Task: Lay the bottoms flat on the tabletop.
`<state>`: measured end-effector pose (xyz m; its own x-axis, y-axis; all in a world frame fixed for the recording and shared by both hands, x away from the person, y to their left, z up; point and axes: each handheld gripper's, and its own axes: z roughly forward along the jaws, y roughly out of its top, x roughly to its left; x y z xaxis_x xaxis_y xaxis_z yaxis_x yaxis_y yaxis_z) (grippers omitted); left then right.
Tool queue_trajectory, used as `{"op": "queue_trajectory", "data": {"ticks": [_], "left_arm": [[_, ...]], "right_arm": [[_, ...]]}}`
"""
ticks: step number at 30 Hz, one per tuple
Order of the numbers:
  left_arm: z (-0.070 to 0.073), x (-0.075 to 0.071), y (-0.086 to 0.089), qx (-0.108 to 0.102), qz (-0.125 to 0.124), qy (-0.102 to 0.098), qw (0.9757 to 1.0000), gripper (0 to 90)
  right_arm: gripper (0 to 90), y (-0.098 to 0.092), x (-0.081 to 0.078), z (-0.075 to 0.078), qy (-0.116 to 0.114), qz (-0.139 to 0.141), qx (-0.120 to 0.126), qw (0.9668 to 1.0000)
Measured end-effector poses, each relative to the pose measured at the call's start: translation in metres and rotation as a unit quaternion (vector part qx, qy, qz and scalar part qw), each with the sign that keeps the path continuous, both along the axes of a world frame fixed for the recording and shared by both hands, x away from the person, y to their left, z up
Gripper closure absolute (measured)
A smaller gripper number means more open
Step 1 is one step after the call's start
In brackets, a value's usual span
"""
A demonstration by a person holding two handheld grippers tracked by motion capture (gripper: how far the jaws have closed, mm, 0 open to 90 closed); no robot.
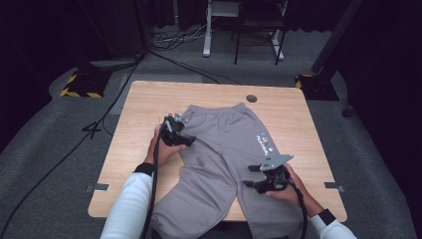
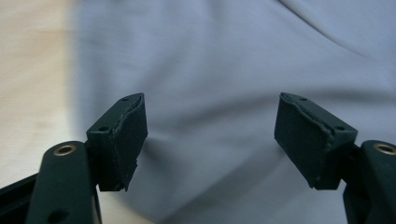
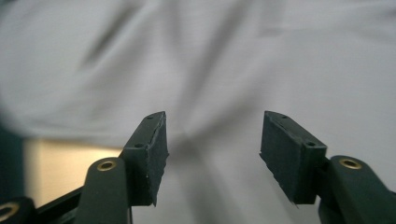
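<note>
Wooden table (image 1: 139, 99), grey trousers (image 1: 219, 144) flat

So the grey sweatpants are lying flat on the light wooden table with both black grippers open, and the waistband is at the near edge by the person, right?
Not quite: in the high view the grey sweatpants have their waistband at the far side of the light wooden table, legs toward the person. The left gripper and right gripper are open.
</note>
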<state>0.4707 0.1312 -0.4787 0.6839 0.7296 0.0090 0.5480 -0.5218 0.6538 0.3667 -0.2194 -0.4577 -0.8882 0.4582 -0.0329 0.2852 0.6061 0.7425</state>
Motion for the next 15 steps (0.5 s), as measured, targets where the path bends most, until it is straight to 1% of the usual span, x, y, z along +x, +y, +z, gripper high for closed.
{"op": "queue_trajectory", "data": {"ticks": [1, 2, 3, 4, 5, 6, 7, 8, 9, 10, 12, 13, 14, 15], "left_arm": [[-0.002, -0.008, -0.003, -0.005, -0.015, 0.006, 0.9999, 25.6], [-0.003, -0.014, -0.004, -0.009, -0.025, 0.009, 0.9996, 25.7], [-0.005, -0.022, -0.005, -0.022, -0.035, 0.016, 0.999, 25.5], [-0.007, -0.026, -0.005, -0.028, -0.043, 0.023, 0.9984, 25.5], [-0.009, -0.031, -0.006, -0.032, -0.041, 0.028, 0.9983, 25.2], [-0.011, -0.034, -0.006, -0.039, -0.044, 0.034, 0.9977, 23.5], [-0.013, -0.038, -0.006, -0.047, -0.048, 0.036, 0.9971, 22.8], [-0.014, -0.041, -0.006, -0.042, -0.054, 0.033, 0.9971, 22.9], [-0.016, -0.043, -0.007, -0.034, -0.056, 0.028, 0.9975, 22.9], [-0.017, -0.044, -0.006, -0.039, -0.057, 0.022, 0.9974, 22.4], [-0.019, -0.043, -0.004, -0.052, -0.054, 0.024, 0.9969, 21.9], [-0.019, -0.043, -0.003, -0.045, -0.051, 0.018, 0.9975, 22.1], [-0.02, -0.042, -0.004, -0.034, -0.044, 0.008, 0.9984, 22.3], [-0.021, -0.041, -0.003, -0.025, -0.041, -0.004, 0.9988, 22.4]], "right_arm": [[40.5, -0.007, 0.008, -0.001, -0.007, -0.026, -0.006, 0.9996], [40.1, -0.015, 0.016, -0.002, -0.005, -0.052, -0.007, 0.9986], [39.5, -0.021, 0.025, -0.005, -0.005, -0.074, -0.011, 0.9972], [39.4, -0.028, 0.036, -0.008, -0.005, -0.102, -0.015, 0.9946], [38.4, -0.033, 0.045, -0.011, -0.001, -0.124, -0.017, 0.9922], [38.2, -0.037, 0.053, -0.014, 0.002, -0.134, -0.018, 0.9908], [38.2, -0.039, 0.06, -0.016, 0.0, -0.142, -0.022, 0.9896], [38.1, -0.041, 0.067, -0.019, 0.0, -0.148, -0.021, 0.9887], [37.2, -0.042, 0.073, -0.021, 0.008, -0.149, -0.015, 0.9887], [36.5, -0.042, 0.078, -0.023, 0.013, -0.148, -0.013, 0.9888], [35.8, -0.041, 0.086, -0.026, 0.016, -0.15, -0.01, 0.9885], [35.3, -0.041, 0.092, -0.03, 0.026, -0.155, -0.006, 0.9875], [35.1, -0.042, 0.097, -0.032, 0.034, -0.162, -0.001, 0.9863], [34.6, -0.042, 0.1, -0.034, 0.039, -0.163, 0.003, 0.9859]]}}
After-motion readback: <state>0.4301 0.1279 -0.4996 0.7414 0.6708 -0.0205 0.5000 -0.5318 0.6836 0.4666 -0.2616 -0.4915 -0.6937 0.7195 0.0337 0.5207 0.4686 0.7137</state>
